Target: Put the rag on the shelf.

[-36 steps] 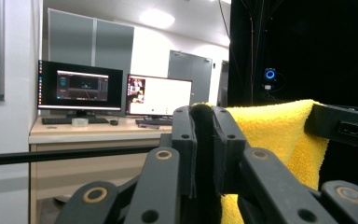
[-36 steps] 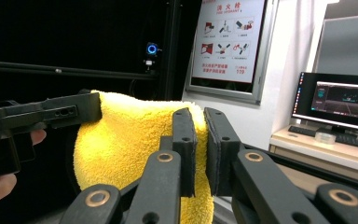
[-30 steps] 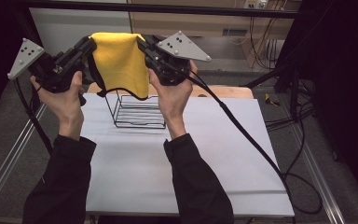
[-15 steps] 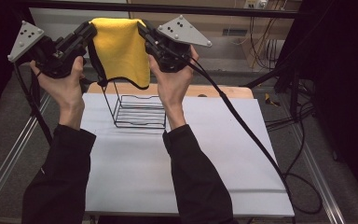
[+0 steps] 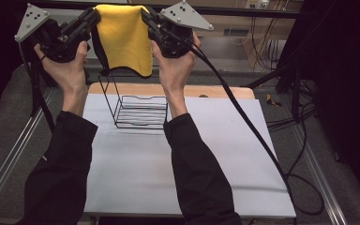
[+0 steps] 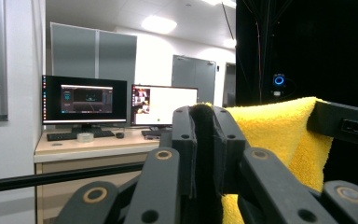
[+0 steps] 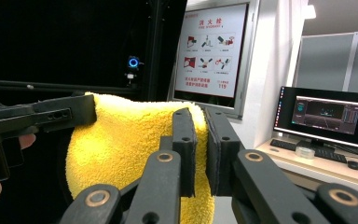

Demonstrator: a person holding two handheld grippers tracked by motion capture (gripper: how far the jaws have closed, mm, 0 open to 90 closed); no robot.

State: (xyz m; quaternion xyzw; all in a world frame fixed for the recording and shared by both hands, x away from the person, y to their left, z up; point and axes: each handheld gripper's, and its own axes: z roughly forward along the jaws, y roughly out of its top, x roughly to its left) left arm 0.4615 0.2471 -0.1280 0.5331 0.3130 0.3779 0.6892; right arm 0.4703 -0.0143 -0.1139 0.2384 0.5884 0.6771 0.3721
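Hand-held grippers pinching yellow towel

Wall poster: number "119" readable.

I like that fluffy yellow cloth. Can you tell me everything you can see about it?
The yellow cloth looks soft and fuzzy, like a thick towel, in one plain bright yellow. It hangs in the air, stretched between the left gripper and the right gripper, which pinch its two top corners. The top edge runs nearly straight between them, and the rest droops down in a loose flap with a rounded bottom edge. It hangs above the black wire rack on the white table, not touching it.
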